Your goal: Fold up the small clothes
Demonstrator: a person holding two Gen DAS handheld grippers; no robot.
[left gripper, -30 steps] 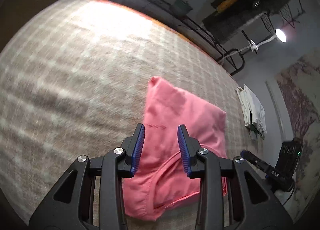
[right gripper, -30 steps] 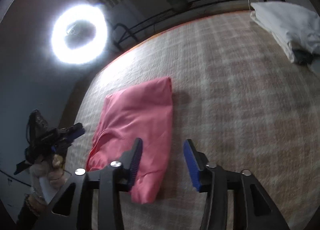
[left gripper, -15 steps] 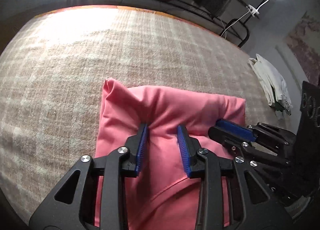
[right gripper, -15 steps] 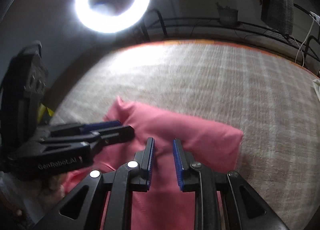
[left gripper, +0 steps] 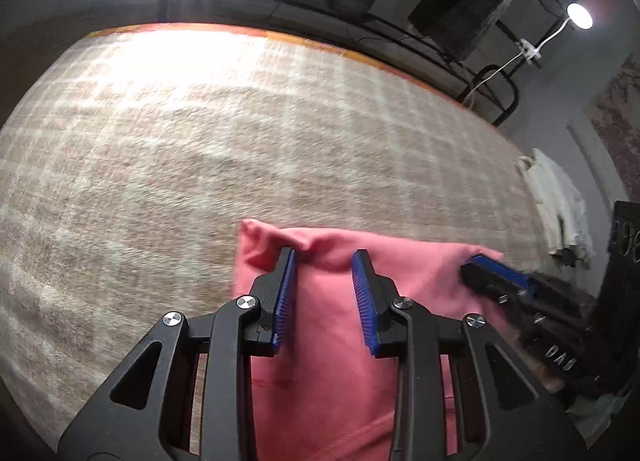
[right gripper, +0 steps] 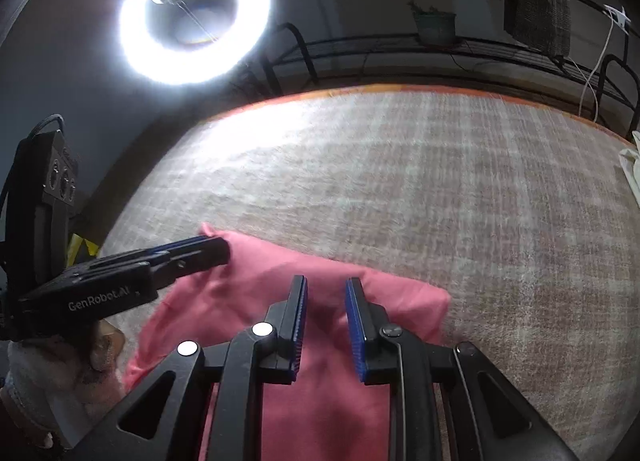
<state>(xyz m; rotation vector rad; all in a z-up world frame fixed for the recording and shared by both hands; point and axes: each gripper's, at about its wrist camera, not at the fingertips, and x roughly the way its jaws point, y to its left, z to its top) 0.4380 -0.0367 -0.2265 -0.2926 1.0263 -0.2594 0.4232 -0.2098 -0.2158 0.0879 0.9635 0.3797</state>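
Observation:
A folded pink garment (left gripper: 332, 341) lies on the checked beige rug (left gripper: 200, 141); it also shows in the right wrist view (right gripper: 320, 401). My left gripper (left gripper: 325, 261) is open, its blue-padded fingers resting on the garment near its far left edge, with the cloth bunched between them. My right gripper (right gripper: 325, 285) is open over the garment's far edge, toward its right corner. Each gripper shows in the other's view: the right one (left gripper: 492, 277) at the far right corner, the left one (right gripper: 192, 253) at the far left corner.
A pile of white clothes (left gripper: 560, 209) lies on the rug to the right. A ring light (right gripper: 194, 11) and a black metal rack (right gripper: 440, 49) stand beyond the rug's far orange edge (right gripper: 400, 91). A gloved hand (right gripper: 44, 381) holds the left gripper.
Both grippers have pulled back toward me with the garment, whose far edge now sits lower in both views. The right gripper's fingers have opened wider.

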